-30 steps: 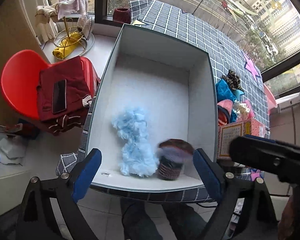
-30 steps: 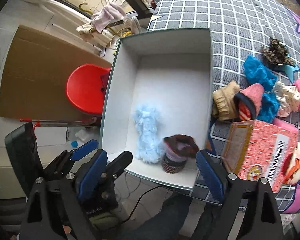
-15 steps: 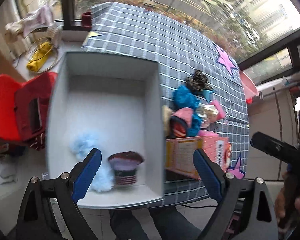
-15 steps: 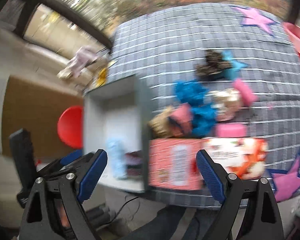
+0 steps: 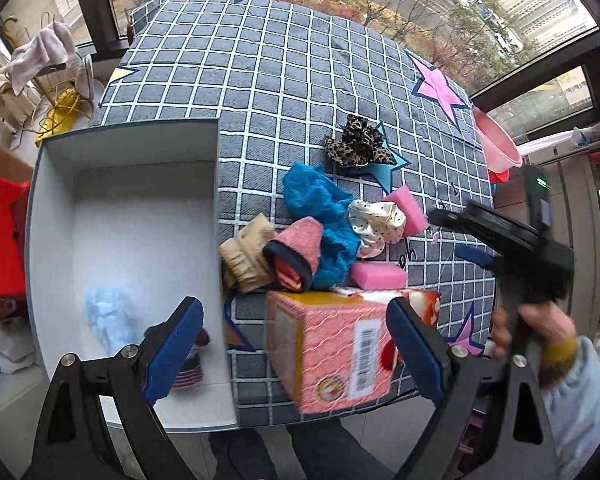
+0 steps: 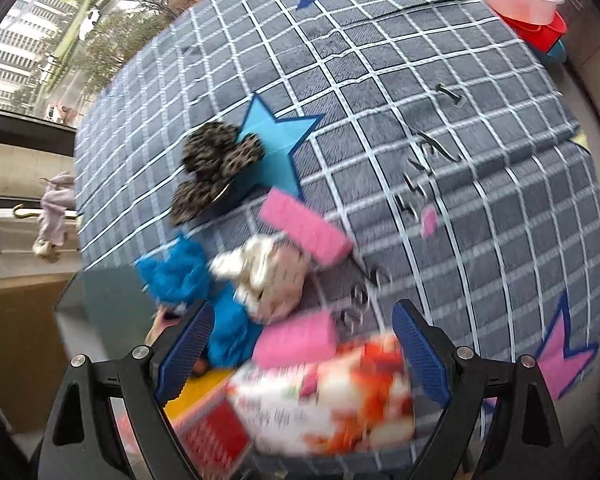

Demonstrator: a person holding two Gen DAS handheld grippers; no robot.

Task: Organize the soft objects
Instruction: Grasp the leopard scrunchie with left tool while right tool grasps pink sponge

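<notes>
The soft things lay in a loose heap on the grey checked tablecloth, just right of the white box: a crumpled bright blue fluffy cloth, a beige ruffled piece against the box wall, a pink terry piece with a dark rim, a cream satin scrunchie with dark dots, and two pink sponges on either side of it. A leopard-print scrunchie sat apart from the heap, on a blue star. Inside the box lay a pale blue fuzzy item and, partly hidden behind a fingertip, what looked like a striped knitted piece. A pink tissue box stood at the near table edge. The left gripper hung with jaws wide apart and nothing between them, above the tissue box. The right gripper was likewise spread and empty, over the heap, its view blurred.
</notes>
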